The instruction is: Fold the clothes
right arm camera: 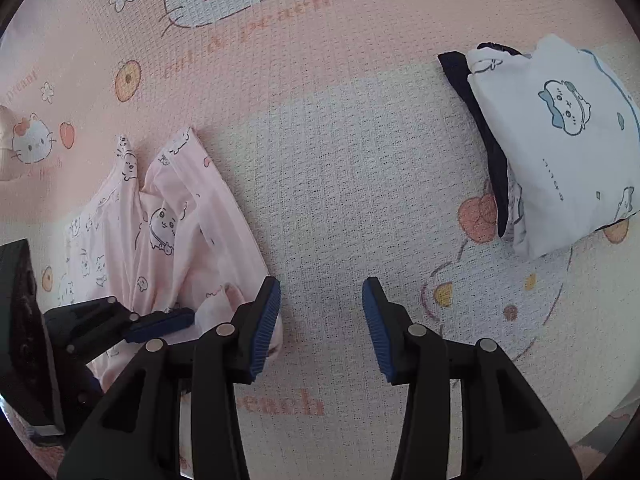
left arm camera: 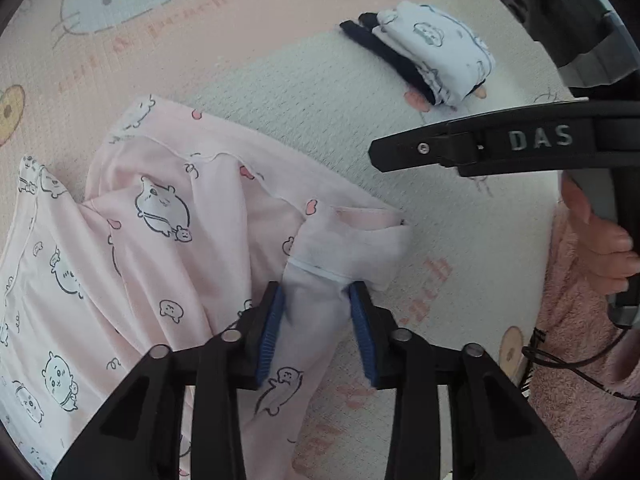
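Left wrist view: left tongs (left arm camera: 318, 320) are pinching the cuff of the pink pyjama top (left arm camera: 168, 216), which is lying crumpled on the bed cover (left arm camera: 320, 92)
Right wrist view: right tongs (right arm camera: 322, 320) are hanging spread, holding nothing, beside the top; folded stack (right arm camera: 560, 148) is sitting well apart
Risk: thin cuff is likely slipping free, dragging the top askew

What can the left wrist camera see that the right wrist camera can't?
Only the left wrist view shows a hand in a fluffy pink sleeve, and the left gripper pinching the pink pyjama top's cuff. Only the right wrist view shows the right gripper open over bare blanket. Both show the pink top, the folded white pyjama pile and the cartoon-cat blanket.
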A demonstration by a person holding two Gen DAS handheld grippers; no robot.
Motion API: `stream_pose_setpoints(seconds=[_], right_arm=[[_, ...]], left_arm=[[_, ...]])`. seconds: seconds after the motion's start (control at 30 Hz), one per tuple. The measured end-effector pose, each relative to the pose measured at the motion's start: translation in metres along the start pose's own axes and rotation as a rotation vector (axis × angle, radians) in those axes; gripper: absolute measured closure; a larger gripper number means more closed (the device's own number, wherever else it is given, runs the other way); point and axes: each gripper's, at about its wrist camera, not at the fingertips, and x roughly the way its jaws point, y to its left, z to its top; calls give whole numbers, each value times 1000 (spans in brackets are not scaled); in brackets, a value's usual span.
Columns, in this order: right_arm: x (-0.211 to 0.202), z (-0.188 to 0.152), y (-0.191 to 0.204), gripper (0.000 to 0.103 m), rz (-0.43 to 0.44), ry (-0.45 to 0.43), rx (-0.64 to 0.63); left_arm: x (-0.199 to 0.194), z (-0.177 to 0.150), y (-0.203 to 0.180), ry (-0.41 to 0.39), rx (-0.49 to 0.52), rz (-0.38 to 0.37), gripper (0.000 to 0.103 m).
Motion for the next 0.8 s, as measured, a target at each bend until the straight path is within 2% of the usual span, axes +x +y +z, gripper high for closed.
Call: stream_pose_setpoints(seconds=[0.07,0.17,0.27,0.4,0.47,0.57,0.63,0.8], right_arm=[[0,-1,0,59,-7,0,-15],[3,-6,4,59,-29,-1,-40],[3,-4,5,59,-28,-7,-35],[1,-7,16,59,-80,-41,-82],[-7,-13,29,59,-85,-79,-140],[-10,-15,50,59,25,-83,-164],[-9,-10,71,59,63,-82,-192],[-2,15,132,59,35,-94,-306]], left_arm=[[-6,1,4,-30,-26,-22,89],[-14,2,8,-69,-50,-38,96],[-30,1,13,-110,-95,-21,98],[-75,-19,36,-223,-218,4,98],[-98,-36,54,-272,-284,45,98],[-140,-73,94,-338,-386,97,98],[-166,-98,125,-357,-445,134,98],[-195,-140,202,-316,-597,265,98]])
